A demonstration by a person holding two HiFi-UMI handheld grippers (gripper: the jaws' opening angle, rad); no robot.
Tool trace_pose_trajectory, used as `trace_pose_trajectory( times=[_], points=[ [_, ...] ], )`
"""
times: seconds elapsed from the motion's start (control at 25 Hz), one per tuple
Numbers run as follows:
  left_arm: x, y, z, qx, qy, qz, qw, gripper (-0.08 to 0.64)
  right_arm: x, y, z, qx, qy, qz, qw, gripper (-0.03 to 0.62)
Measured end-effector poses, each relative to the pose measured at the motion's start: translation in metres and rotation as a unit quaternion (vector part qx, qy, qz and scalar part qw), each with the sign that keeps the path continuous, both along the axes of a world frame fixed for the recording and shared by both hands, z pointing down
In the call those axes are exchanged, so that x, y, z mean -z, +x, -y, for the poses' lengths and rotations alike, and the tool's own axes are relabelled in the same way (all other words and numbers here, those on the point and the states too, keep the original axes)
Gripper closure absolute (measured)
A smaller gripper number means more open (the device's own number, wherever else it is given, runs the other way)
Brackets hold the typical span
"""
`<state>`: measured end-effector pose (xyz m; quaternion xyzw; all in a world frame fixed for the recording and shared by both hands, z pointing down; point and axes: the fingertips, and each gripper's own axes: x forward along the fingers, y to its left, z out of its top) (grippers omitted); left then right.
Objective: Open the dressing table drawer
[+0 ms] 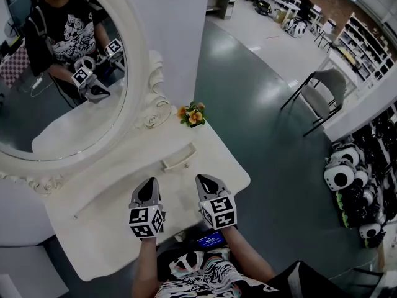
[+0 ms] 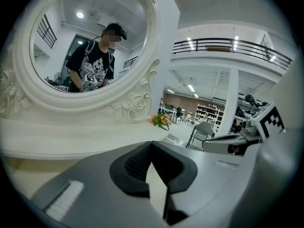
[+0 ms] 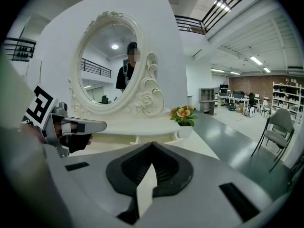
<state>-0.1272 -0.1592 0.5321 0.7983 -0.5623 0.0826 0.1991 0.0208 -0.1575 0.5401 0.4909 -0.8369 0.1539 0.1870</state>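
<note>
A white dressing table (image 1: 111, 228) with an oval mirror (image 1: 56, 92) stands before me. Its small drawer, with a pale curved handle (image 1: 178, 161), sits closed under the raised shelf below the mirror; the drawer front (image 3: 142, 138) also shows in the right gripper view. My left gripper (image 1: 151, 182) and right gripper (image 1: 204, 180) hover side by side over the tabletop, a short way in front of the handle and touching nothing. Both are shut and empty, as the left gripper (image 2: 151, 144) and right gripper (image 3: 152, 145) show in their own views.
A small pot of orange flowers (image 1: 192, 115) stands at the table's far right corner. A grey chair (image 1: 325, 85) is on the floor to the right, and a rack of panda toys (image 1: 347, 179) stands nearer. A device with a blue screen (image 1: 211, 238) hangs at my chest.
</note>
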Motion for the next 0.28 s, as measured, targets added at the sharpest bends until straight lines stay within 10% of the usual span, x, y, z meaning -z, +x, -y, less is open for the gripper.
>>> trace_pose_trajectory(
  times=[0.28],
  points=[
    [-0.0019,0.0005,0.0022,0.001,-0.002,0.000,1.0000,0.558,-0.0038,-0.0009,0.0009,0.003,-0.004,0.001,1.000,0.592]
  ],
)
